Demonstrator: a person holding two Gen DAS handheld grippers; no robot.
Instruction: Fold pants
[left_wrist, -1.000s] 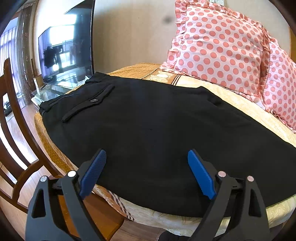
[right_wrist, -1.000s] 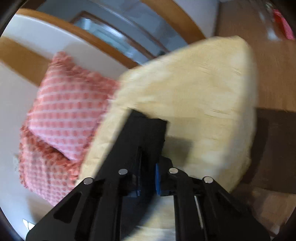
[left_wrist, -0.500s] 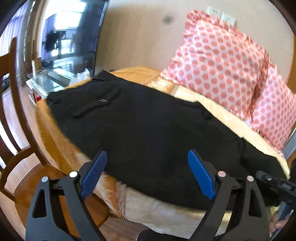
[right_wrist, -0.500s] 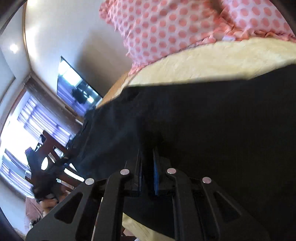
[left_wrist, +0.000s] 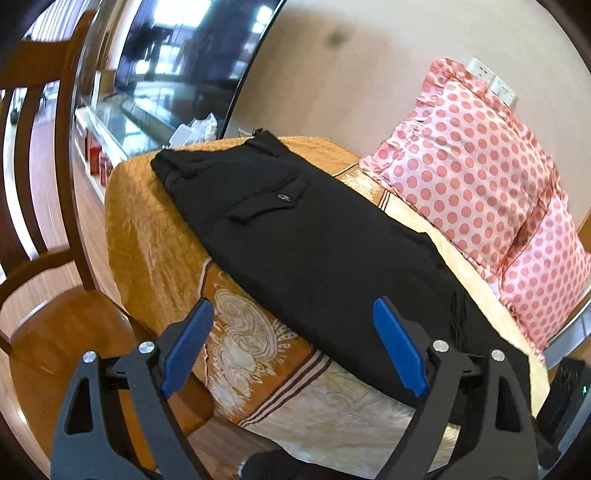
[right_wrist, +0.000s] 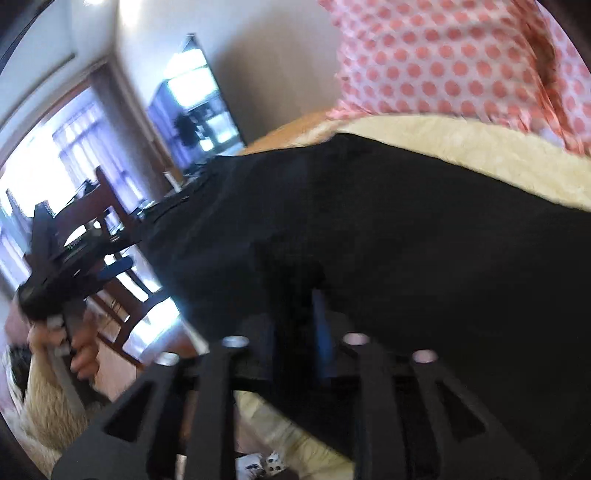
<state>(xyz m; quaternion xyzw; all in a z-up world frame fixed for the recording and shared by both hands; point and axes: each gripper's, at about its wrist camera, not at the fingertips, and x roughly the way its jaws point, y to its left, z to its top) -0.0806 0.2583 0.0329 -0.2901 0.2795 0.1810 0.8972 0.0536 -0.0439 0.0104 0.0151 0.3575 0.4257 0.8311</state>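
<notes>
This was a home living or dining room: a wall television (left_wrist: 192, 55) above a glass stand (left_wrist: 122, 125), wooden chairs (left_wrist: 40, 184), polka-dot pillows (left_wrist: 480, 177), and a patterned cloth (left_wrist: 155, 236) over the table.

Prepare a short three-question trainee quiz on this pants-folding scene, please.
1. True or false: the left gripper has its jaws shut on the black pants.
2. Which gripper holds pants fabric? A left, B right, C neither.
3. Fill in: the pillows behind the pants are pink with ____.

Key: 1 false, the jaws stand wide apart and hold nothing. 2 B, the right gripper is closed on black fabric. 3 polka dots.
</notes>
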